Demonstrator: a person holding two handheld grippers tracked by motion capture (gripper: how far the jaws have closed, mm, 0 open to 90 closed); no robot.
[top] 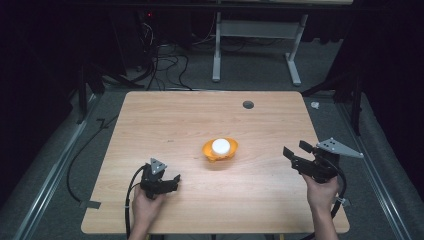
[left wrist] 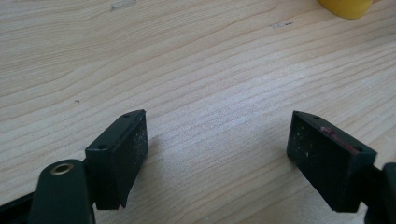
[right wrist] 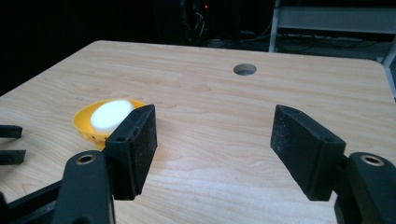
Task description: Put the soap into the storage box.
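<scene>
Down at the near edge of the wooden table (top: 150,120), both hands hold their tools with jaws spread wide and nothing between them: the left gripper (top: 172,181) low over the wood, the right gripper (top: 295,150) raised near the right edge. Between them, nearer the middle, sits a yellow bowl (top: 220,151) cradling a white round object (top: 220,146), touched by neither. A cable hole (top: 248,104) lies farther back.

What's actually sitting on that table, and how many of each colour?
Orange: 1, the bowl
White: 1, the round object in the bowl
Black: 2, the left gripper and the right gripper, both open and held by hands
Total: 4
</scene>
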